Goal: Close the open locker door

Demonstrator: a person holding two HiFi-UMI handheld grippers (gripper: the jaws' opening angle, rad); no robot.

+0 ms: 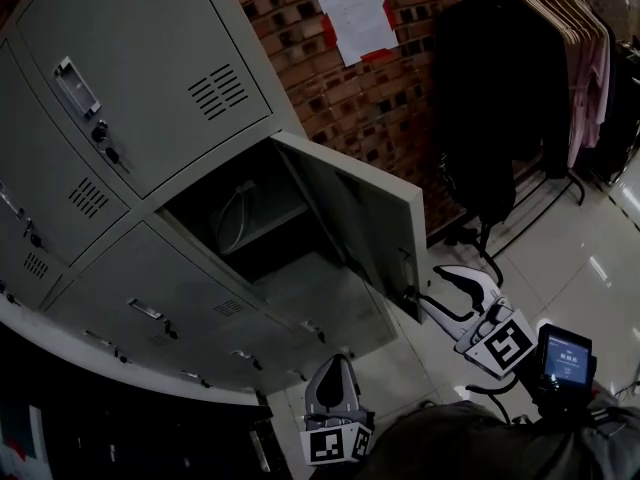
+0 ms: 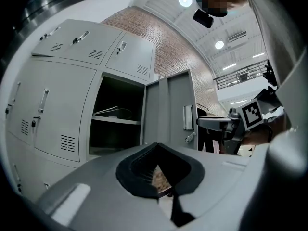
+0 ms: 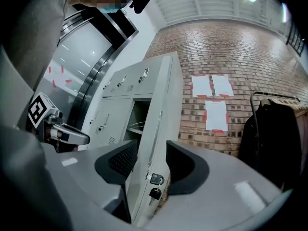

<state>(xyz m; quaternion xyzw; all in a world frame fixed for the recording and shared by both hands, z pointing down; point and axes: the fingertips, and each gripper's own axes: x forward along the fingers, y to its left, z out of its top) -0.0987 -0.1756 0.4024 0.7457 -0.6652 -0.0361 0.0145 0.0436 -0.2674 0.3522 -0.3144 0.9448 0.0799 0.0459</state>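
Observation:
The grey locker door (image 1: 372,218) stands swung out from its dark compartment (image 1: 245,223); the other doors of the bank are closed. My right gripper (image 1: 440,290) is at the door's free edge by the lock. In the right gripper view the jaws (image 3: 151,165) stand wide, one on each side of the door (image 3: 155,129), above the lock with its hanging key (image 3: 155,186). I cannot see the pads pressing on it. My left gripper (image 1: 338,363) hangs low in front of the lower lockers, fingertips together and empty (image 2: 156,148). It faces the door (image 2: 171,109).
A brick wall (image 1: 340,98) with taped paper sheets (image 1: 352,10) runs behind the door. A clothes rack with dark and pink garments (image 1: 540,78) stands to the right on the tiled floor (image 1: 560,258). A looped cable (image 1: 235,218) lies on the shelf inside the compartment.

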